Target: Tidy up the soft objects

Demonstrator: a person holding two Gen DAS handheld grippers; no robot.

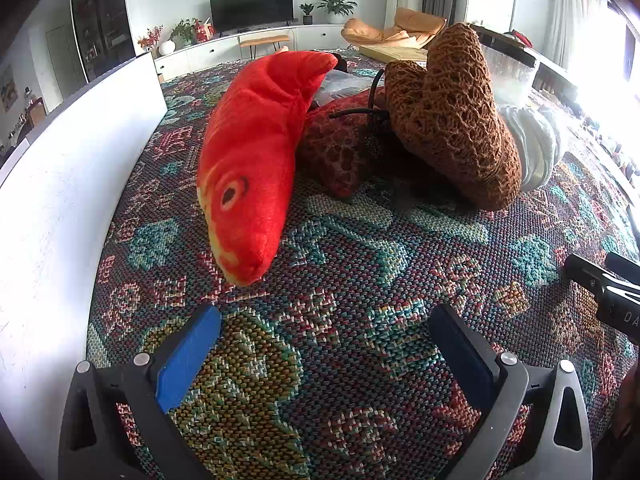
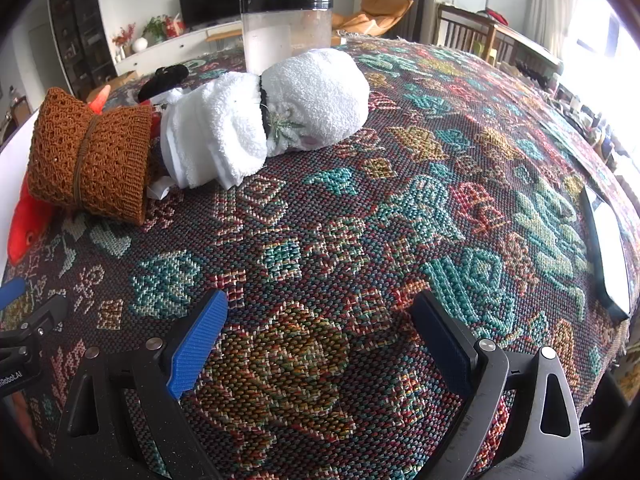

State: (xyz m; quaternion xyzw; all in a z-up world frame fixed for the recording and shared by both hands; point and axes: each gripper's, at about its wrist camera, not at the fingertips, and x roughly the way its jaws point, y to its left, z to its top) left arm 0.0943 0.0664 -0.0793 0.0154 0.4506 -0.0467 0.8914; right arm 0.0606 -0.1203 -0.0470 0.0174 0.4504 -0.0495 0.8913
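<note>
White box wall at far left. Red plush fish lies nose-down on patterned woven cloth, just beside a red-brown knit bundle and a brown knit roll. Rolled white towel, banded at the middle, sits right of the brown roll; clear jar with black lid behind it. Phone-like slab at far right. Left gripper: fingers spread, empty, above cloth. Right gripper: likewise spread, holding nothing.
</note>
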